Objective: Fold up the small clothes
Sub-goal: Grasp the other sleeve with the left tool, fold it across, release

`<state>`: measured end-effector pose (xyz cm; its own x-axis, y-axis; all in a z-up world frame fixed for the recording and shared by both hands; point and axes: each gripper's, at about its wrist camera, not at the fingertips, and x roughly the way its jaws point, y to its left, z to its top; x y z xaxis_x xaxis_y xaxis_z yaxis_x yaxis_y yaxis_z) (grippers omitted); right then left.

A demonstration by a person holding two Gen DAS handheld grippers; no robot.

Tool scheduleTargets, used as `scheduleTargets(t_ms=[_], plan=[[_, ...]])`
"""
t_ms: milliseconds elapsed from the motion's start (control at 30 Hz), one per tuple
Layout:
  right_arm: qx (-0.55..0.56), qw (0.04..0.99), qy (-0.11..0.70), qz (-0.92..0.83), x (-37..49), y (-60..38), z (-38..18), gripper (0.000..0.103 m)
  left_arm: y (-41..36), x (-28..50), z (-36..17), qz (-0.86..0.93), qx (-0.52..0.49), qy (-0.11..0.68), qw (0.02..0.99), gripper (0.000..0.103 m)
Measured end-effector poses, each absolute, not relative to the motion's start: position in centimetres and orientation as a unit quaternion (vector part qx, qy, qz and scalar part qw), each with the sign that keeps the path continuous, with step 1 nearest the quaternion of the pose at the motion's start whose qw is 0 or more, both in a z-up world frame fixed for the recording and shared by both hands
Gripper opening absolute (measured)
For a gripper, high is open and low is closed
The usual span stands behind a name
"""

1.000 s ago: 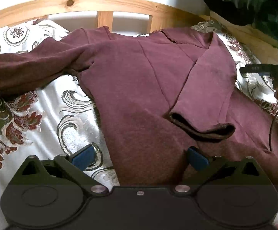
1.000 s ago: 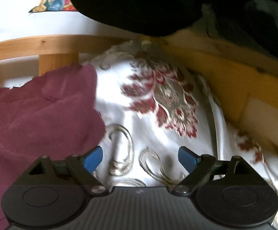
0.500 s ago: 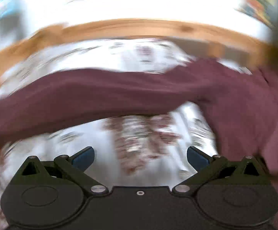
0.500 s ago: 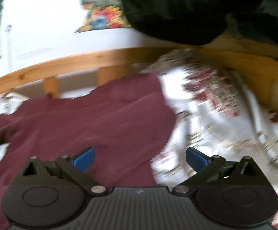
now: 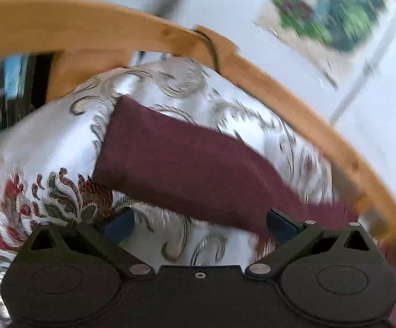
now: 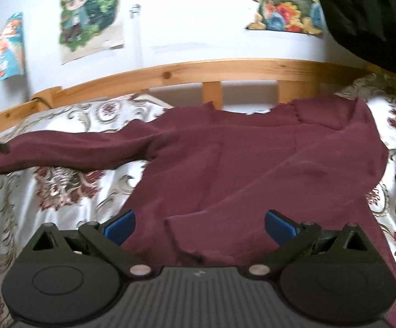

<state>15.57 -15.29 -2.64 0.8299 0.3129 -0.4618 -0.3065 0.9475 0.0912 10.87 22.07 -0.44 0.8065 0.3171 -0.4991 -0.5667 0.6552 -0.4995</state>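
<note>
Maroon knit, a long-sleeved top point(image 6: 252, 169), lies spread flat on the bed's floral cover point(image 6: 61, 191) below the wooden headboard point(image 6: 170, 76), one sleeve folded across its front and the other sleeve point(image 5: 187, 164) stretched straight out to the side. The left claw point(image 5: 199, 222) hangs released over that outstretched sleeve, fingers wide apart and gripping nothing, the cuff lying ahead of it on the cover. The right claw point(image 6: 199, 222) is likewise released, hovering above the top's lower body with the folded sleeve's cuff between its spread blue fingertips point(image 6: 120, 224).
</note>
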Motion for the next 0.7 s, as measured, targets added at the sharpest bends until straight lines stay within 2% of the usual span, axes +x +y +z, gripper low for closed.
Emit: scheduleTargets(t_ms=[133,200,233,267,300,333,367,400,467,700], plan=[[0.022,0.954,0.256,0.155,15.6,-15.8,-2.9,0.103,23.1,10.2,-1.0,0.252,-0.388,0.117,0.879,0.102],[0.032,0.952,0.265,0.148,15.6,-16.7,-3.1,0.103,23.4,10.1,-1.0,0.267,-0.399,0.095,0.872,0.095],[0.035,0.952,0.267,0.145,15.4,-17.1,-3.3,0.103,23.4,9.9,-1.0,0.278,-0.4,0.086,0.869,0.086],[0.037,0.952,0.269,0.142,15.3,-17.6,-3.4,0.103,23.3,9.9,-1.0,0.293,-0.398,0.077,0.866,0.07],[0.037,0.952,0.271,0.139,15.2,-18.0,-3.6,0.103,23.3,10.0,-1.0,0.304,-0.397,0.074,0.863,0.062],[0.037,0.952,0.273,0.135,15.1,-18.4,-3.7,0.103,23.4,9.9,-1.0,0.314,-0.397,0.071,0.86,0.042],[0.038,0.952,0.275,0.133,14.9,-18.7,-3.8,0.103,23.5,10.0,-1.1,0.324,-0.397,0.068,0.856,0.018],[0.039,0.951,0.276,0.13,14.8,-19.0,-3.9,0.103,23.7,9.8,-1.2,0.331,-0.399,0.066,0.853,0.011],[0.043,0.952,0.276,0.125,14.6,-19.6,-4.0,0.103,23.8,9.5,-1.4,0.329,-0.406,0.056,0.851,0.006],[0.06,0.955,0.266,0.114,13.9,-21.8,-3.8,0.103,21.1,10.4,3.0,0.239,-0.31,-0.006,0.92,0.005]])
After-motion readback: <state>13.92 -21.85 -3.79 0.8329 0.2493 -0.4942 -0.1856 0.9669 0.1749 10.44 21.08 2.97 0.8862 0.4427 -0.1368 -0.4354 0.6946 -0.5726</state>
